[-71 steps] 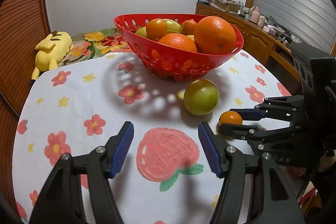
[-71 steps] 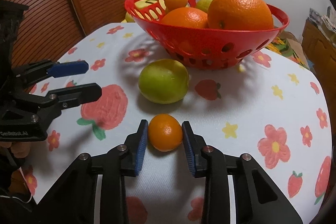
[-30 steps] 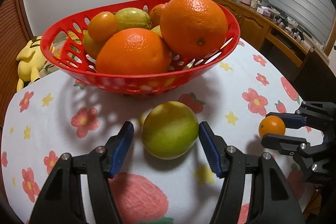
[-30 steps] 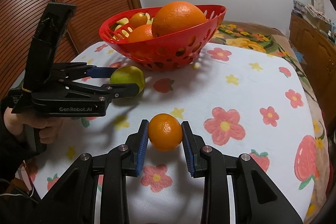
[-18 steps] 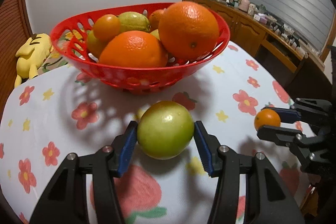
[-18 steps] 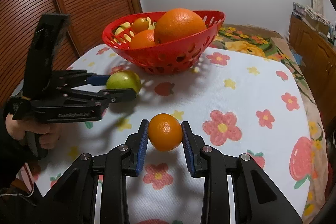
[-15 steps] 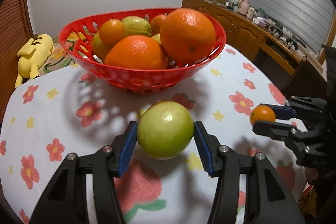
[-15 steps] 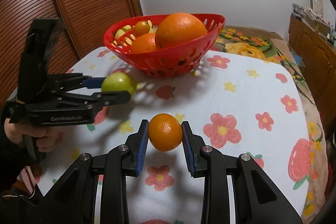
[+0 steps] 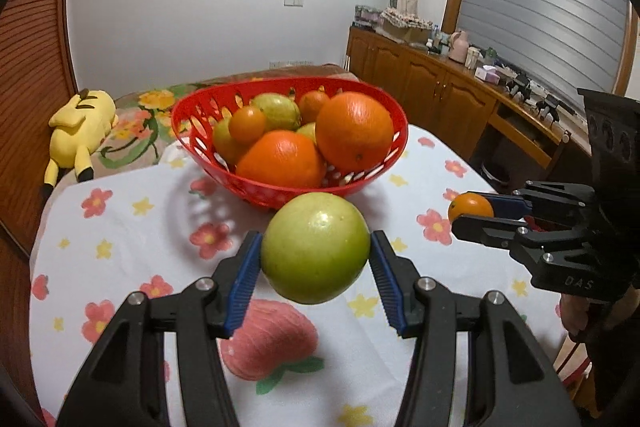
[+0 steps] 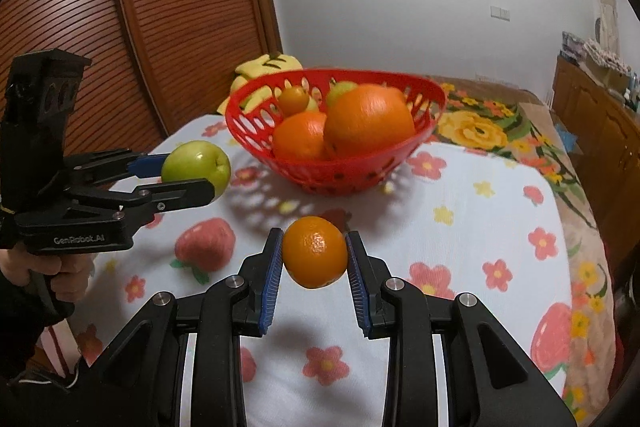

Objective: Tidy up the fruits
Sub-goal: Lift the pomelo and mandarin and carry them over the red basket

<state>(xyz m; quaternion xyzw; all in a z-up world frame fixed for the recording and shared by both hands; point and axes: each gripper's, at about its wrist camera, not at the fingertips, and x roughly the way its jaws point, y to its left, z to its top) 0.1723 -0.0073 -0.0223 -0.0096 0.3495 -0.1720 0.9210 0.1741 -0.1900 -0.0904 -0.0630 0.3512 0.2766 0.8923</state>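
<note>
Left wrist view: left claw pinching apple, held above counter, short of basket already piled with fruit.

Right wrist view: right claw pinching mandarin, also aloft, basket ahead.

Outstanding, by appearance: both pieces to go into basket.

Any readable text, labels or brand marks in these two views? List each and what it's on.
"GenRobot.AI": on the side of the left gripper body, seen in the right wrist view.
"DAS": partial marking on the right gripper body, seen in the left wrist view; any other letters are cut off or unreadable.
Items on the sideboard: any labels are too small and blurred to read.
</note>
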